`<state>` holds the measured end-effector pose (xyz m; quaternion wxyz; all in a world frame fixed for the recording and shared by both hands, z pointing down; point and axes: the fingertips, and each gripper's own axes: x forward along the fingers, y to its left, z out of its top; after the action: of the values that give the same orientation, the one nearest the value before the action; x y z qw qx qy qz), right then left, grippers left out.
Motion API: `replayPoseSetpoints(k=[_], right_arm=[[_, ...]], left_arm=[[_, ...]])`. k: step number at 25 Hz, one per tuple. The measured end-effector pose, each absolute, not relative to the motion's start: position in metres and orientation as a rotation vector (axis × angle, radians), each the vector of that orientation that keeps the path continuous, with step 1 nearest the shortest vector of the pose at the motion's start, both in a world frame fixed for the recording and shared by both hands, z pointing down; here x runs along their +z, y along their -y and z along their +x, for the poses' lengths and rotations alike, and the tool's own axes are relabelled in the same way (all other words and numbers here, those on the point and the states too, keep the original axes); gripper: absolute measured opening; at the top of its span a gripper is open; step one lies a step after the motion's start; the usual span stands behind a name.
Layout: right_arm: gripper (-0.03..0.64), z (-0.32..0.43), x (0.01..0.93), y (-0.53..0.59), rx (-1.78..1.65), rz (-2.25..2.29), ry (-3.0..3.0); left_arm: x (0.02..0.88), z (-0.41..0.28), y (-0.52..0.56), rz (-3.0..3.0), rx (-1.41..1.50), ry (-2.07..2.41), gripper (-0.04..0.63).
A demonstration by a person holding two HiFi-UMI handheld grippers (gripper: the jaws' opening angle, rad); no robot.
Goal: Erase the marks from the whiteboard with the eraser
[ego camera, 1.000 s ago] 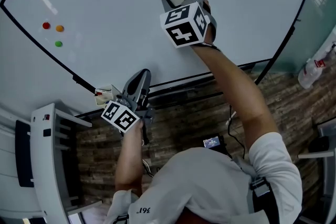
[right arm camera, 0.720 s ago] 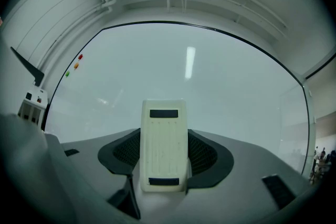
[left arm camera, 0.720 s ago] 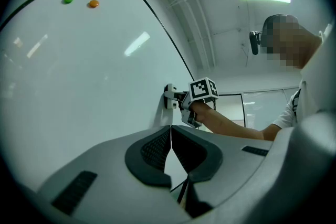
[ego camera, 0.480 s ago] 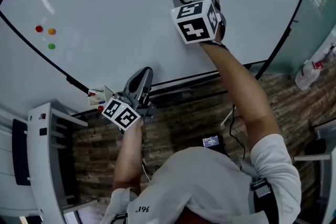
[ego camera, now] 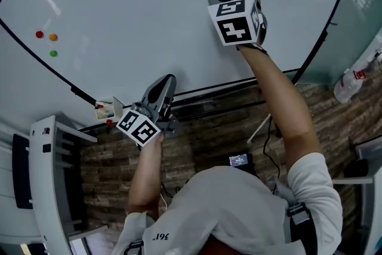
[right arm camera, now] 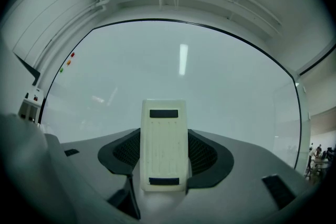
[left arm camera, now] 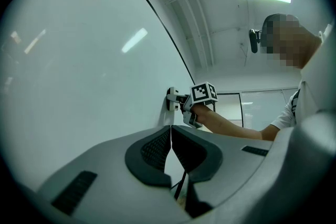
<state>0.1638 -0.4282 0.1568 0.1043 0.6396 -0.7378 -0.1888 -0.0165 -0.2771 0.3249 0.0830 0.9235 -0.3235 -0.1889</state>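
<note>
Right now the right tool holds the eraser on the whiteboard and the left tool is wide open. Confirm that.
Not quite: the left tool is shut, not open. The left gripper view shows its jaws meeting with nothing between them. The rest stands: the right tool holds the eraser on the whiteboard.

The right claw (right arm camera: pixel 164 150) is clamped on a cream eraser (right arm camera: pixel 164 139), held upright between its dark pads and facing the wide whiteboard (right arm camera: pixel 226 81). Three small magnets (right arm camera: pixel 68 63), red, orange and green, dot the board's far left edge; a light streak reflects at centre.
</note>
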Motion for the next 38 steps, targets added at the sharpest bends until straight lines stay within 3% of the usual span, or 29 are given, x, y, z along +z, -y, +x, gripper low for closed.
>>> replayPoseSetpoints(k=[20, 38], right_arm=[[0.273, 0.252, 0.182, 0.412, -0.439, 2.012, 2.120], [0.273, 0.231, 0.256, 0.341, -0.269, 1.917, 2.330]], left_arm=[[0.315, -0.035, 0.277, 2.754, -0.586, 1.003, 0.008], [0.327, -0.020, 0.250, 2.763, -0.527, 0.955, 0.008]])
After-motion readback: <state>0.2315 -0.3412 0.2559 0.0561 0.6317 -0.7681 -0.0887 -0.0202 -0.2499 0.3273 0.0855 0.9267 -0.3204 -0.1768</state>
